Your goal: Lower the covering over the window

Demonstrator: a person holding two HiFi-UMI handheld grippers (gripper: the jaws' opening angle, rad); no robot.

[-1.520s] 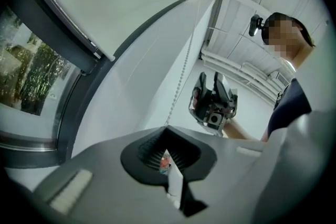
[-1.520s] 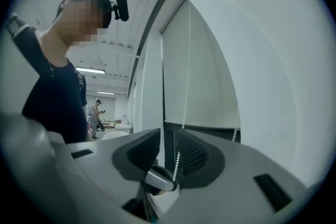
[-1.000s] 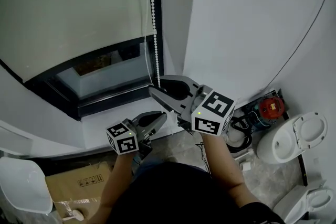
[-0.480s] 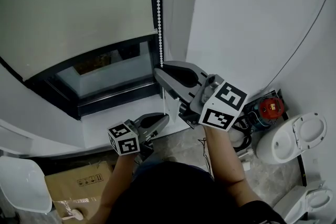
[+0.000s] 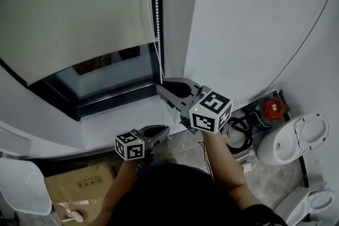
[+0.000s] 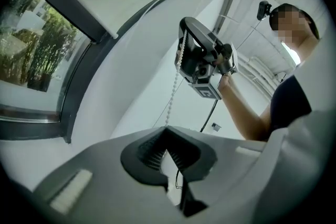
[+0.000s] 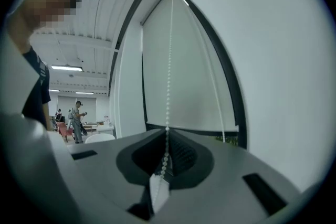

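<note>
Both grippers on the blind's (image 5: 79,8) bead chain (image 5: 157,55)
The right gripper (image 5: 163,87), its jaws just closing, pinches the chain; the left gripper (image 5: 162,130) (lower down) is pressed together on it too.

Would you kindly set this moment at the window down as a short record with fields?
Covering: roller blind, partly lowered; a strip of window glass below it is uncovered
Control: bead chain, hanging at the blind's right edge
Right gripper: jaws have just been closing, now shut on the chain
Left gripper: lower down, shut, with the chain running into its tips
Task state: not finished
</note>
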